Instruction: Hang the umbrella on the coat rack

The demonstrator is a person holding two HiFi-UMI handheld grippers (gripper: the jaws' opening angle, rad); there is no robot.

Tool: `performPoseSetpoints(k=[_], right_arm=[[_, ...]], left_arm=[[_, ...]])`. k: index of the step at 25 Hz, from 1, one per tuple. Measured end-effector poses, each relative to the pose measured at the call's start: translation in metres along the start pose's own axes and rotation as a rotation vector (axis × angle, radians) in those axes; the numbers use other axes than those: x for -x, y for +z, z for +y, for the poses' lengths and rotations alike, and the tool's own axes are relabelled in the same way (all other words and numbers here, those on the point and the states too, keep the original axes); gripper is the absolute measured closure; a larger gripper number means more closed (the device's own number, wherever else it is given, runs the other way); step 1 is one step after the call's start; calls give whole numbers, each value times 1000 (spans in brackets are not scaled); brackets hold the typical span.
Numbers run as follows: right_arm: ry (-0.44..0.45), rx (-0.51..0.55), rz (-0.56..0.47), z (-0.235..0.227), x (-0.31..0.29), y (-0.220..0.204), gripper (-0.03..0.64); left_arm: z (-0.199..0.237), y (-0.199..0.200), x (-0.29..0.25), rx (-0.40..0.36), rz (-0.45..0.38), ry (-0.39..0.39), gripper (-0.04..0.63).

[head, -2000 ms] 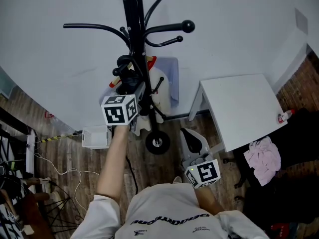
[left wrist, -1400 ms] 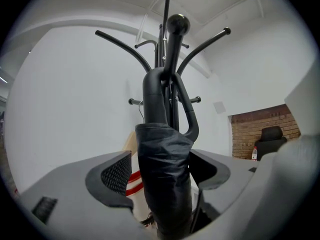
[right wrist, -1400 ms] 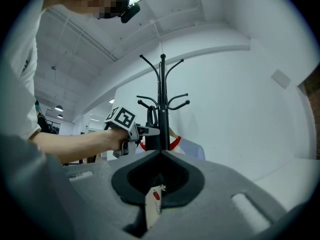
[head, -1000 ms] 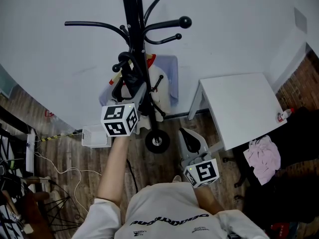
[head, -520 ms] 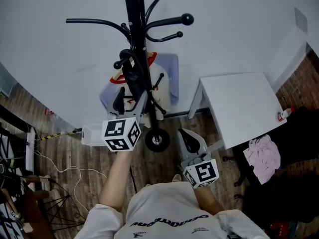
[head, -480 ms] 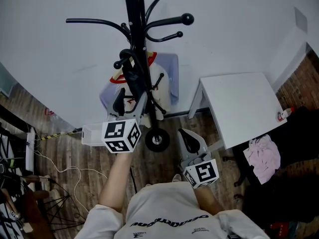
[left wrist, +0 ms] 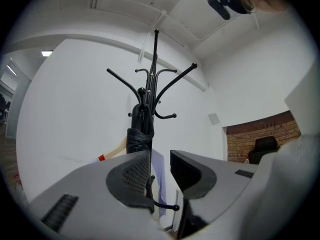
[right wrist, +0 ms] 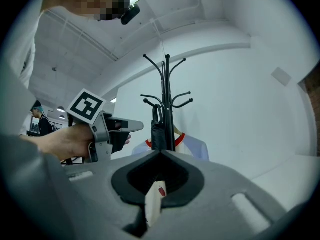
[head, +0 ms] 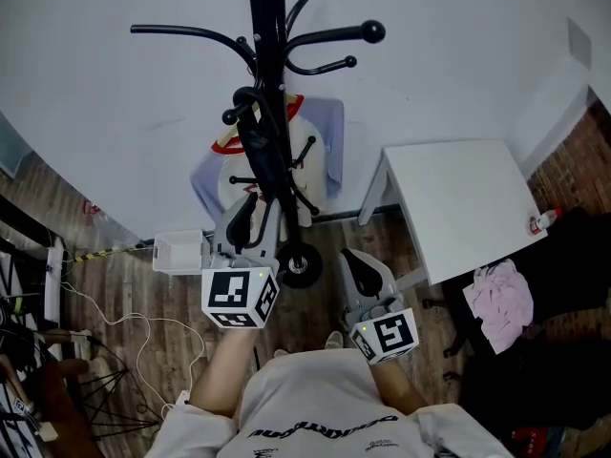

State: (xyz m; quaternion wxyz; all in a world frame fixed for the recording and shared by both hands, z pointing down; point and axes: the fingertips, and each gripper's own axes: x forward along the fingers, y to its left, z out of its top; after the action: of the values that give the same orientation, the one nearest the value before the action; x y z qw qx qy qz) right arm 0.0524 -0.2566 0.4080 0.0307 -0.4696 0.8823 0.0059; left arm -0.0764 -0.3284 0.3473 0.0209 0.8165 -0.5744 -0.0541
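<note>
Black metal coat rack [head: 268,65] stands against the white wall, the biggest thing in view, with a white tabletop [head: 458,198] to its right. Down the rack's pole hangs the folded black umbrella [head: 256,151], long axis upright, its handle end hooked over a low peg. By the look of it, it is already hung. The left gripper [left wrist: 160,159] faces the rack from in front and is the nearer of the two. Its fingers [left wrist: 131,176] have just been closing, but a gap shows and nothing lies between them. The umbrella is straight ahead, well apart. The right gripper [right wrist: 161,151], further from the rack and off to its right, has its fingers pressed together on nothing.
</note>
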Motion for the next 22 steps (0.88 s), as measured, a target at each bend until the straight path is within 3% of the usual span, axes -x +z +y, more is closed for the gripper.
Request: performPoseSetpoints(k=[10, 22], right_arm=[[16, 3, -4, 10, 0, 1, 621], [1, 28, -5, 11, 4, 2, 621]], left_arm=[[-1, -14, 33, 1, -24, 63, 584], [-23, -37, 53, -21, -17, 47, 598]])
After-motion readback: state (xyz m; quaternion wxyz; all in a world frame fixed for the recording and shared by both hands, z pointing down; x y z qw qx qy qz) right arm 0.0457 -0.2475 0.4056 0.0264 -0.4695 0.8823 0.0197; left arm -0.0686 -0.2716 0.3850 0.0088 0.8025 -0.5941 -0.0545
